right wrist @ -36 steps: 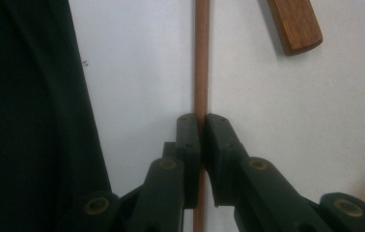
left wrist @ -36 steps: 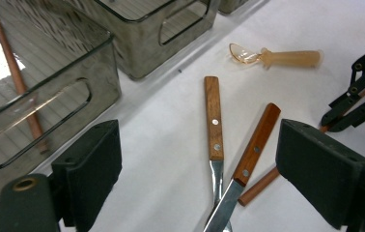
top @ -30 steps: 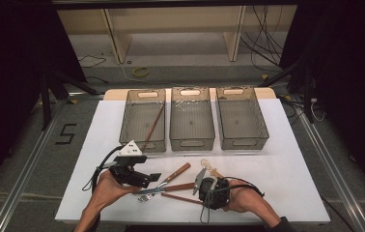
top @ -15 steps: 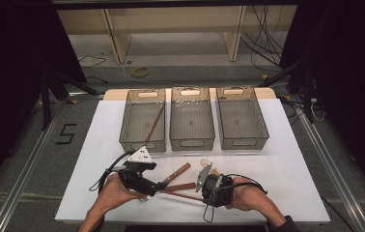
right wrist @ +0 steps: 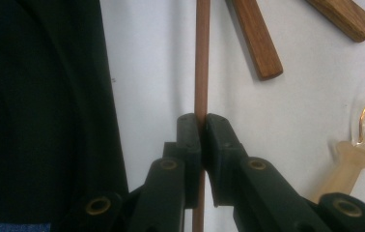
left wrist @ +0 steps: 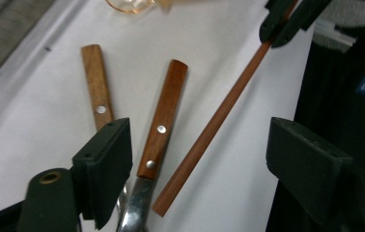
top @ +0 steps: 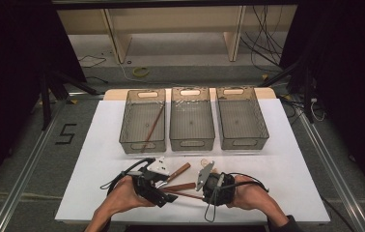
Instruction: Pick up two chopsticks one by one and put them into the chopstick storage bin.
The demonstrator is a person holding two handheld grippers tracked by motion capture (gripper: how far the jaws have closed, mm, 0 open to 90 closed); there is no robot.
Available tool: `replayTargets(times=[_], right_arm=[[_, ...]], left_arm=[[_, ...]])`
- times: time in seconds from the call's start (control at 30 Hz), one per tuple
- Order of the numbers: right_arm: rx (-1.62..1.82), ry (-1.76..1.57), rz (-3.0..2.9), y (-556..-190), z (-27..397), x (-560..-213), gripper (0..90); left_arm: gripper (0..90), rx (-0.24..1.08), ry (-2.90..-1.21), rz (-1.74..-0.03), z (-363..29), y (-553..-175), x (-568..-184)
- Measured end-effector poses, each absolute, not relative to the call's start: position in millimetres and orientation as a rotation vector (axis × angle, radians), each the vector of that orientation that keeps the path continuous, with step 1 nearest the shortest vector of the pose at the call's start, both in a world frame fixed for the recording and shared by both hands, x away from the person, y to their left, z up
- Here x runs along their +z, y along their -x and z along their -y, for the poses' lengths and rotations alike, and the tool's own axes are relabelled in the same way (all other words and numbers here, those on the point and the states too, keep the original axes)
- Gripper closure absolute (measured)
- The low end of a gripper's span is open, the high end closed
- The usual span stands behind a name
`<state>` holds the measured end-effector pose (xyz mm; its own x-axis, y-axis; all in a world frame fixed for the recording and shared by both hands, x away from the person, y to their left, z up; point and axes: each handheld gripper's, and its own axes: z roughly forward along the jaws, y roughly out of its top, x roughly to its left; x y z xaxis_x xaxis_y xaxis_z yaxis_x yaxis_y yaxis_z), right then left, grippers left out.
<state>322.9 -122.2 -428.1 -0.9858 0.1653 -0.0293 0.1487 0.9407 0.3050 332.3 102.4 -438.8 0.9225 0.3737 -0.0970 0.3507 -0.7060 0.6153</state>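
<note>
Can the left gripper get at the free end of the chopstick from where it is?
Probably yes. The left gripper is open, its jaws just closing a little, with the chopstick end between them. A knife handle lies close beside it and might get caught too.

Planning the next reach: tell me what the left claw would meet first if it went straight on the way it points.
Probably the thin wooden stick and the nearer wooden handle, both lying between the left claw's open jaws; depth is hard to judge.

Three bins (top: pixel 192 118) stand behind both hand-held grippers; left bin (top: pixel 143 121) holds a stick (top: pixel 152 126).
</note>
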Motion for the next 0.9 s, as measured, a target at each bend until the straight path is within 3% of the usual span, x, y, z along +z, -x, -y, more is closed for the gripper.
replayTargets(times=[0.3,0.9], right_arm=[[0.483,-0.199,-3.043,-317,117,-423,85.4],[0.516,-0.151,-3.035,-312,114,-420,85.3]], left_arm=[[37.0,0.044,-2.518,-0.418,-86,-328,-447],[68.7,0.030,-2.571,-0.280,-78,-320,-450]])
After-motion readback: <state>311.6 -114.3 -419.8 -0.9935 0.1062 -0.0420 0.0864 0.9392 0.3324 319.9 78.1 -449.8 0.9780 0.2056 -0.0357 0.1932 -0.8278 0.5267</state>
